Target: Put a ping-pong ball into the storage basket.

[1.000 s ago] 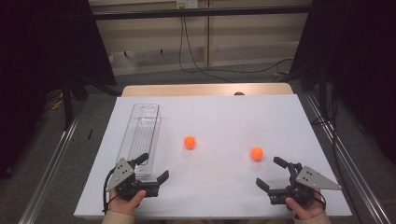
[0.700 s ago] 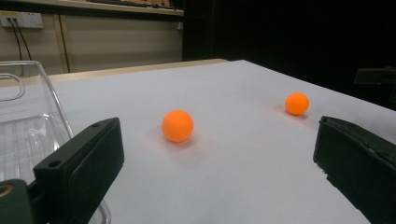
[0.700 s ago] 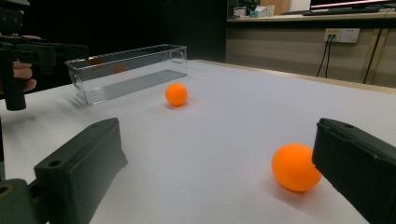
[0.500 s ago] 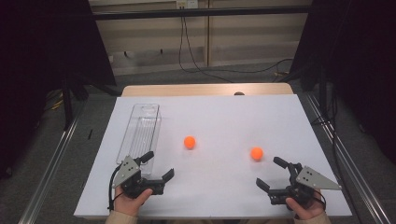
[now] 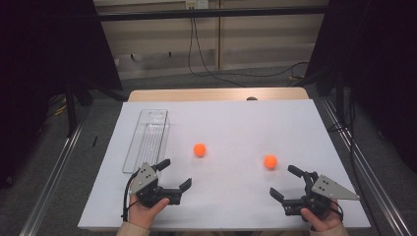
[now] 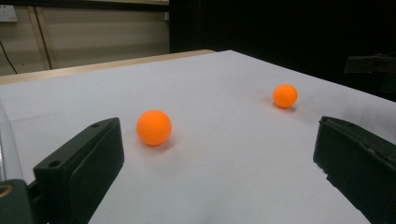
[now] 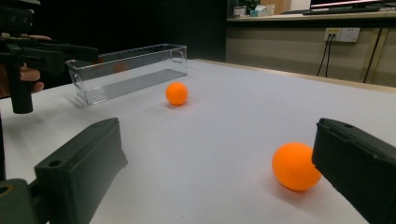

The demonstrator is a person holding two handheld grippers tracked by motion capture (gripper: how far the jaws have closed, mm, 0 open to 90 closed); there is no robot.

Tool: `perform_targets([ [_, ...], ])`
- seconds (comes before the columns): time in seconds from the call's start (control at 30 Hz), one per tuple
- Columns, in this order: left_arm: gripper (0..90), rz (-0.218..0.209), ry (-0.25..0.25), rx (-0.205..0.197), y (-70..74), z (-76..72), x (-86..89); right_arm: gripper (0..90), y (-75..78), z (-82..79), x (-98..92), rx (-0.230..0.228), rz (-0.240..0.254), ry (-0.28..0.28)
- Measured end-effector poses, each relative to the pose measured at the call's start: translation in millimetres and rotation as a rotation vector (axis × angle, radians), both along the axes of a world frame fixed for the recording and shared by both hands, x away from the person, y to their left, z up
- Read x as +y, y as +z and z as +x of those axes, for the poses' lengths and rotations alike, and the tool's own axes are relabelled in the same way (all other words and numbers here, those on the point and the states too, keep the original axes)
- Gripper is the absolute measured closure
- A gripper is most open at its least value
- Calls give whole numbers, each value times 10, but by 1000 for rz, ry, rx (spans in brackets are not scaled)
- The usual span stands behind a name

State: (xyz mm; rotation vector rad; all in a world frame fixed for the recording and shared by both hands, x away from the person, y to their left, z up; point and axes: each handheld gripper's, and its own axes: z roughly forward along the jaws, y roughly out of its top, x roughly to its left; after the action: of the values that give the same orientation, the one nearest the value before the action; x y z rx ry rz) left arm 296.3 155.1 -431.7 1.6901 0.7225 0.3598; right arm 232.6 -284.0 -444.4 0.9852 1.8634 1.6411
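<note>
Two orange balls lie on the white table. The left ball rests a little ahead of my left gripper, which stands open with nothing between its fingers. The right ball sits just ahead of my right gripper, close to its right jaw in the right gripper view. That gripper is open and holds nothing. A clear plastic box lies lengthwise at the left, empty.
The table's front edge runs just behind both hands. A wooden strip borders the far edge. Metal rails flank the table on both sides. Cables trail on the floor beyond.
My left gripper has shifted a little to the right and forward, toward the left ball. The right gripper and both balls have stayed put.
</note>
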Motion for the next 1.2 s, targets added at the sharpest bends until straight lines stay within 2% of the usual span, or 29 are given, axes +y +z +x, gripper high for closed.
perform_targets([
  [0.47,18,29,-44,16,-30,29,-181,16,4,-3,1,-2,1,2],
  [1.2,19,51,-67,23,-45,80,-350,17,5,-2,2,-2,-2,5],
])
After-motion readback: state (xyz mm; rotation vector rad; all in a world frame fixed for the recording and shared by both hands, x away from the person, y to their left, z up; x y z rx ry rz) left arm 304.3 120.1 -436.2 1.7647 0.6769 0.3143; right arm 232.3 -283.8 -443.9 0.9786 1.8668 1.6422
